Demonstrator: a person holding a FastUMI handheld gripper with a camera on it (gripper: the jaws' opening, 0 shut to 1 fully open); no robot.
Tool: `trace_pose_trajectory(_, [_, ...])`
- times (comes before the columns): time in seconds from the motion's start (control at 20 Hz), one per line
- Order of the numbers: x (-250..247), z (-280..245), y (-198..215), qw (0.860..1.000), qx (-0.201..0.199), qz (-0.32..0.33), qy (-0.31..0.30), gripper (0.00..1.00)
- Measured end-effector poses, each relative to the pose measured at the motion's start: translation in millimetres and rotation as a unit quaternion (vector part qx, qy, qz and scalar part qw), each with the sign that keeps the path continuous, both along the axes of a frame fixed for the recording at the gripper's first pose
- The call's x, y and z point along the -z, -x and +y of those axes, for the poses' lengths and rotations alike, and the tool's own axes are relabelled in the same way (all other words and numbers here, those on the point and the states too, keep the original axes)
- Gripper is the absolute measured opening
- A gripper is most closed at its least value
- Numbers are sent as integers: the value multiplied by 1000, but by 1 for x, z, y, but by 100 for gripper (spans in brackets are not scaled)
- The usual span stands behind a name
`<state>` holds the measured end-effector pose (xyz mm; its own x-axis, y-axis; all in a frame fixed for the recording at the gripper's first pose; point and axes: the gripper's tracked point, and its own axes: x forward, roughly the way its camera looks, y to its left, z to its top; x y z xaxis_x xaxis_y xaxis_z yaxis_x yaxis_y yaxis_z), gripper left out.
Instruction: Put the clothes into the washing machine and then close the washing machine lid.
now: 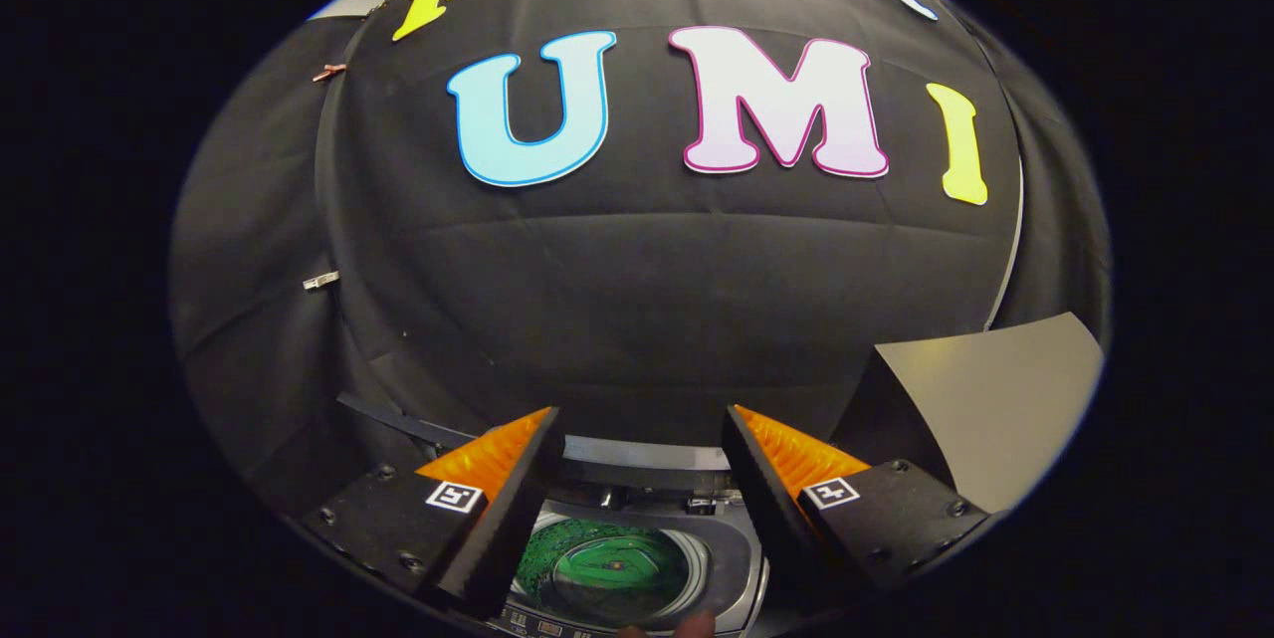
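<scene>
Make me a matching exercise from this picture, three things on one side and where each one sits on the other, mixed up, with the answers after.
Things:
1. washing machine drum
2. gripper
3. grey sheet

Places:
A. open, fingers apart, holding nothing
B. beyond one finger, leaning against the black cloth wall
C. low between the fingers, its opening uncovered, green inside

Pairs: 1-C, 2-A, 3-B
</scene>
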<state>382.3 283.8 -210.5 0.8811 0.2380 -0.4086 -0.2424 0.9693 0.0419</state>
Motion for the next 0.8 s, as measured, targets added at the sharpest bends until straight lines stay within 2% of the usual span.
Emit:
trace_pose_trajectory(0.45, [15, -4, 37, 1000, -5, 8, -1, 100])
trace_pose_trajectory(0.65, [56, -15, 65, 998, -3, 58, 33, 100])
trace_pose_trajectory(0.8, [70, -12, 86, 997, -3, 72, 5, 99])
